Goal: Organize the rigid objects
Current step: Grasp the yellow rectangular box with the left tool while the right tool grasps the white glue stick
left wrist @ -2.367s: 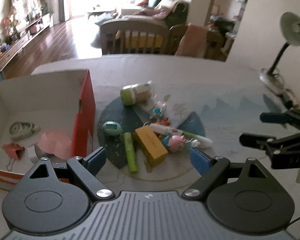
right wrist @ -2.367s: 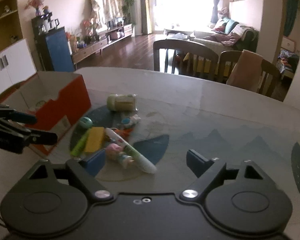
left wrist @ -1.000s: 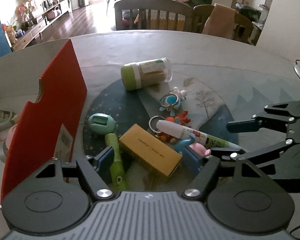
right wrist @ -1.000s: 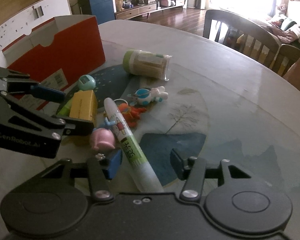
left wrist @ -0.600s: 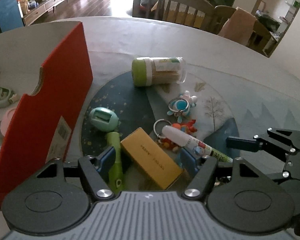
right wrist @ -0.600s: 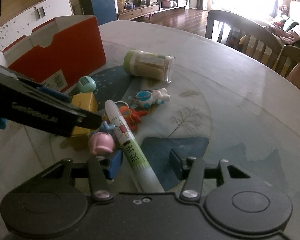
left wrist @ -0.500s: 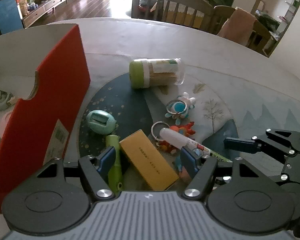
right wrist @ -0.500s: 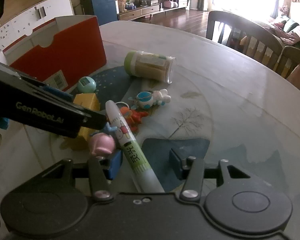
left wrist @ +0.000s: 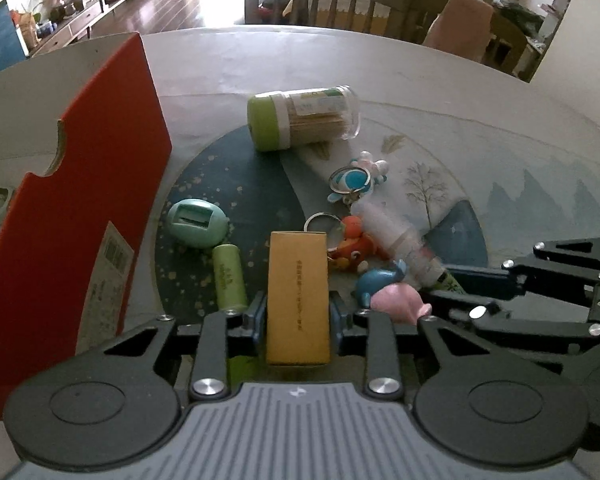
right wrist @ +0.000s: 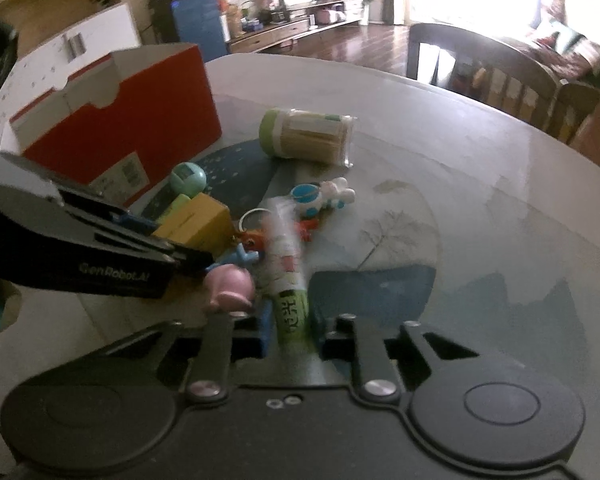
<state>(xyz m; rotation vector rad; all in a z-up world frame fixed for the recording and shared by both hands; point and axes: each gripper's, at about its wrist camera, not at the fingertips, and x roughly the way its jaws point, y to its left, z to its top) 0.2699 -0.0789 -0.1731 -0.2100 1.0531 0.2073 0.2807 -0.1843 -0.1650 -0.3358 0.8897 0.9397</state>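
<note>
My left gripper (left wrist: pixel 298 316) is shut on the yellow box (left wrist: pixel 298 292), its blue pads pressed on both long sides. My right gripper (right wrist: pixel 290 330) is shut on the white and green tube (right wrist: pixel 288 276), which looks blurred; the tube also shows in the left wrist view (left wrist: pixel 400 240). Around them on the mat lie a pink pig toy (left wrist: pixel 398 303), a blue whale toy (left wrist: pixel 376 282), an orange keyring figure (left wrist: pixel 354 246), a green marker (left wrist: pixel 230 274), a teal egg-shaped gadget (left wrist: pixel 196 224), a blue astronaut keyring (left wrist: pixel 354 180) and a green-capped toothpick jar (left wrist: pixel 302 122).
An open red cardboard box (left wrist: pixel 80 208) stands at the left, its wall close to my left gripper; it also shows in the right wrist view (right wrist: pixel 112 136). The round table (left wrist: pixel 440 92) runs back to dining chairs (left wrist: pixel 320 4).
Both grippers have closed: the left on the yellow box, which now points straight ahead, and the right on the tube, which has shifted and blurs. The views have dropped closer to the table.
</note>
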